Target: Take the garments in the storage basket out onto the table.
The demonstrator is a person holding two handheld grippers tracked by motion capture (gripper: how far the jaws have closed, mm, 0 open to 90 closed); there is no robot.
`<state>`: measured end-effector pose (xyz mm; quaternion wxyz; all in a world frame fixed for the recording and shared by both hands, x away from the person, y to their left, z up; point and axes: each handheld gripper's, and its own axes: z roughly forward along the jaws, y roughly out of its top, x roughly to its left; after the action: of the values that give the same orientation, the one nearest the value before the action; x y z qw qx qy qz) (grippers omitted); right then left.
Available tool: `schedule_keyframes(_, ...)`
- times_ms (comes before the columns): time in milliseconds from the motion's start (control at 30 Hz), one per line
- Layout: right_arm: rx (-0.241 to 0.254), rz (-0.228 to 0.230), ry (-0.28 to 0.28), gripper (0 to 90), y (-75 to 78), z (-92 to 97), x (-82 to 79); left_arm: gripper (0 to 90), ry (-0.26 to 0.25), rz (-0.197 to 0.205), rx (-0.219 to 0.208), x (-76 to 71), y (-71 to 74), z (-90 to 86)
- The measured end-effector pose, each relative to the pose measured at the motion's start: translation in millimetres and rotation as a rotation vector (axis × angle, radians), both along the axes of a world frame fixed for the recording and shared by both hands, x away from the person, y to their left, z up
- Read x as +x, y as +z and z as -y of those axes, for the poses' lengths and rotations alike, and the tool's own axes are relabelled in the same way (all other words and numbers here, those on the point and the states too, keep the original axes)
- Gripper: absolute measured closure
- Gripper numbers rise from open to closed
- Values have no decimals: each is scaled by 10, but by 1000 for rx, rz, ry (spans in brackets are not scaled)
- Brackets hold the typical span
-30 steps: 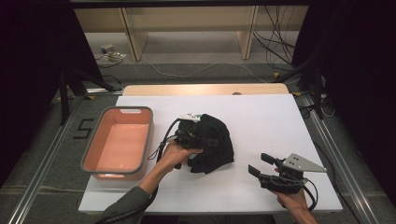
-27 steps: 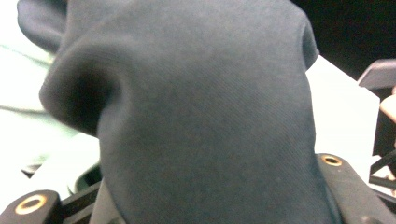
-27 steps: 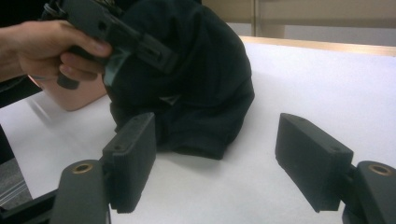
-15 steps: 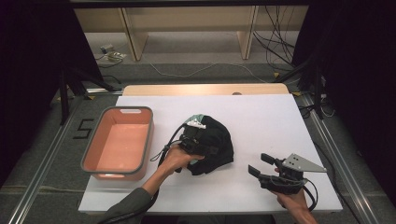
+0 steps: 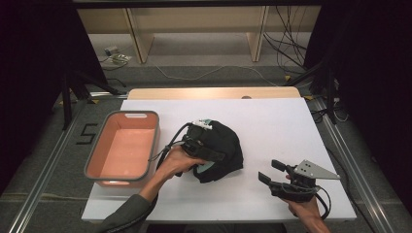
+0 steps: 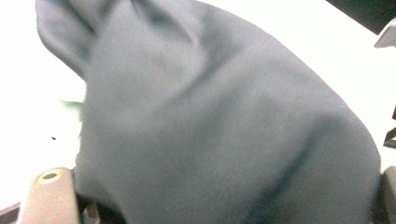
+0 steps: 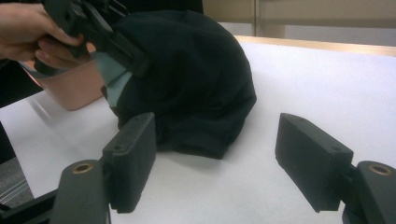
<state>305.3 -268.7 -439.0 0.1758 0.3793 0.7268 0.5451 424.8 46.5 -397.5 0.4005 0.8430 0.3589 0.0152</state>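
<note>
Left gripper point(image 5: 204, 145) seems clamped on the black cloth point(image 5: 221, 150) mid-tabletop; right gripper point(image 5: 272, 172) gapes wide near the front edge

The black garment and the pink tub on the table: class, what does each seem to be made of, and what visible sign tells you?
Black garment: apparently soft matte woven or knit fabric; it slumps in rounded folds and shows no shine. Pink tub: probably moulded plastic, smooth with a slight sheen; its walls are rigid, its corners rounded, and a grey rim runs round the top.
</note>
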Motion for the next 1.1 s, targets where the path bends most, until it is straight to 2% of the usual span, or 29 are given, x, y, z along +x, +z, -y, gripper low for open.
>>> schedule_keyframes(300, 0, 2, -2, 297, -1, 6, 0, 170, 10, 63, -8, -62, 177, -131)
schedule_keyframes(433, 0, 2, -3, 297, -3, 6, 1, 154, 21, 62, -51, -110, 249, -177)
schedule_keyframes(600, -1, 3, -4, 297, -2, 5, -2, 153, 46, 111, -97, -165, 329, -256)
schedule_keyframes(733, 0, 3, -6, 296, -2, 10, -2, 153, 52, 152, -126, -219, 325, -334)
schedule_keyframes(900, 1, 3, -5, 297, -2, 9, -2, 151, 46, 196, -187, -332, 296, -454)
schedule_keyframes(1100, 4, 5, -2, 297, -1, 7, -4, 146, 49, 238, -233, -476, 189, -632)
